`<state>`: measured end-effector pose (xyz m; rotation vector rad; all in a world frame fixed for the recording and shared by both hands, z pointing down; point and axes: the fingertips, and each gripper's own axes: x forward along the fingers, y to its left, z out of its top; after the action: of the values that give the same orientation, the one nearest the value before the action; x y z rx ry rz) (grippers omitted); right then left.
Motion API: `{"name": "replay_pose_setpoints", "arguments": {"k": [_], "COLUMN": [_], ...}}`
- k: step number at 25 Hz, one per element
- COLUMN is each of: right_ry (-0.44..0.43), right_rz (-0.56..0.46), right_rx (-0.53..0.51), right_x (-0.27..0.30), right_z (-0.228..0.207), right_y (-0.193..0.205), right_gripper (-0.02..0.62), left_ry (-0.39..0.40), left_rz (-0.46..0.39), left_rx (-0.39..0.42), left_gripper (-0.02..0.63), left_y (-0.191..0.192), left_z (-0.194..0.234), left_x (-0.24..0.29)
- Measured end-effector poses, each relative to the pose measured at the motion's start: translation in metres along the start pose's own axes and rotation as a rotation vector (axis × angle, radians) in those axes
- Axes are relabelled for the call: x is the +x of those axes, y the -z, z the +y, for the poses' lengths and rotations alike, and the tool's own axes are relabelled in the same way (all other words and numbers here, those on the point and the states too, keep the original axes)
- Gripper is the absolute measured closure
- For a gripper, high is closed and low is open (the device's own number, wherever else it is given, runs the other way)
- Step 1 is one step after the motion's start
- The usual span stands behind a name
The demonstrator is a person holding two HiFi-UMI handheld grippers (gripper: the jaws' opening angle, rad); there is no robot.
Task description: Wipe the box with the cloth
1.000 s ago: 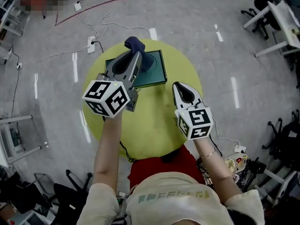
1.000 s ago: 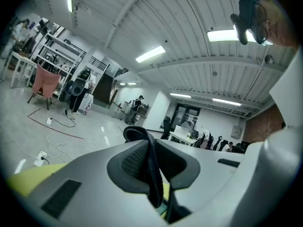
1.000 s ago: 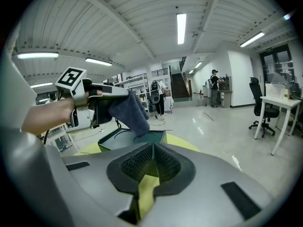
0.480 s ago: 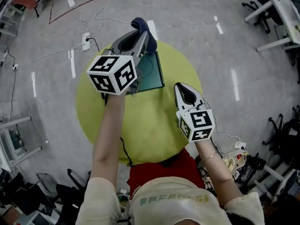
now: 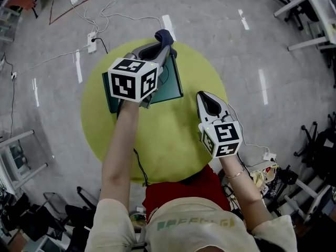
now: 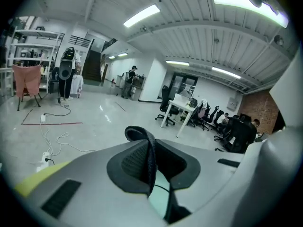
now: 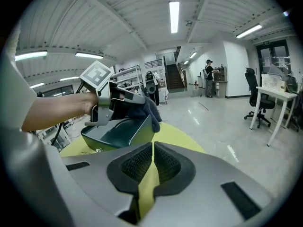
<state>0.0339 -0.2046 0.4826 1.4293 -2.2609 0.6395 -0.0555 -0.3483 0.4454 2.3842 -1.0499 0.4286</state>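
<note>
Two tongs: left tongs (image 5: 160, 48) grasping one cloth (image 5: 164, 35) against one box (image 5: 171, 84); right tongs (image 5: 201, 94) clenched empty

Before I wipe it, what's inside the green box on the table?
The box interior that shows looks bare. The cloth, pinched in the left claw, hangs at its far rim. That claw's body and the near wall cover the rest.
</note>
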Motion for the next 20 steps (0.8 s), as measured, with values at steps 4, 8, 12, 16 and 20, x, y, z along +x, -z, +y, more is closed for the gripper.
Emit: {"name": "replay_pose_setpoints", "arguments": {"k": [4,8,12,16,20], "right_ry": [-0.013,-0.029,-0.041,-0.055,-0.065], "right_rz": [0.013,0.015,0.02,0.03,0.039], "right_rx": [-0.006,-0.018,-0.031,-0.044,-0.058], "right_x": [0.004,0.005,0.007,0.009,0.012], "right_z": [0.004,0.009,0.019,0.027,0.036], "right_y": [0.004,0.003,0.002,0.003,0.003], "right_gripper": [0.555,0.555,0.555,0.555,0.555], "left_ry": [-0.002,-0.006,-0.02,-0.065,-0.108], "left_rz": [0.065,0.122,0.15,0.159,0.156], "left_rx": [0.034,0.08,0.1,0.106,0.09], "left_gripper": [0.549,0.549,0.549,0.549,0.549], "left_y": [0.014,0.024,0.031,0.034,0.038], "left_z": [0.003,0.005,0.012,0.026,0.046], "left_x": [-0.007,-0.017,-0.031,-0.046,-0.066]}}
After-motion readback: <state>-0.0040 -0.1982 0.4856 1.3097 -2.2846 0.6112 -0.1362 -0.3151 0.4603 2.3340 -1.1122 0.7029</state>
